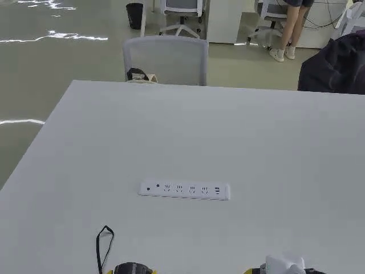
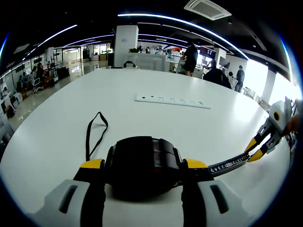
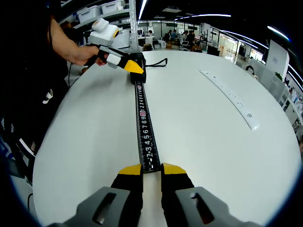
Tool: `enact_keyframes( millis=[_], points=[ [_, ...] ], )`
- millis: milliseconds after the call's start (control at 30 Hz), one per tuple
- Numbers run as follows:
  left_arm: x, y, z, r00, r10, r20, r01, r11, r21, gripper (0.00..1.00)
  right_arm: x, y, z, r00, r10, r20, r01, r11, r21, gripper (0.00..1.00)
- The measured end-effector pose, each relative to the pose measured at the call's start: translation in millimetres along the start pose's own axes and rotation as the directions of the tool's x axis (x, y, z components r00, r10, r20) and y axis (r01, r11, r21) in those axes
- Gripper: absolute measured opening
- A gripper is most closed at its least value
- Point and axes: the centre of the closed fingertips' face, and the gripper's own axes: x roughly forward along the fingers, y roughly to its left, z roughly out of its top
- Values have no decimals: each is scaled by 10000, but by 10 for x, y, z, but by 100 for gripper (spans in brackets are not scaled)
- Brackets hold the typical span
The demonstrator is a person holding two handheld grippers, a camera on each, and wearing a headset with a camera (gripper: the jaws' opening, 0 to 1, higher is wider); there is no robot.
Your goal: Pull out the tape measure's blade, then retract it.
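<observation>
The black tape measure rests on the white table, and my left gripper is shut on its case from both sides. Its black wrist strap lies loose to the left. The blade, black with white numerals, stretches flat across the table from the case to my right gripper, which is shut on the blade's end. In the head view, the case top and strap sit at the bottom edge, with the right gripper's white top further right.
A white power strip lies mid-table, beyond the blade. A grey chair stands at the table's far edge, and a person's legs are further back. A dark bundle sits at the far right corner.
</observation>
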Motion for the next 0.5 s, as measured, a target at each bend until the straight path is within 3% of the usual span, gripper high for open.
enact_keyframes(
  millis=[500],
  points=[
    [-44, -25, 30, 9999, -154, -9, 154, 9999, 28, 62, 34, 10, 59, 10000, -21, 9, 21, 10000, -96, 12]
  ],
)
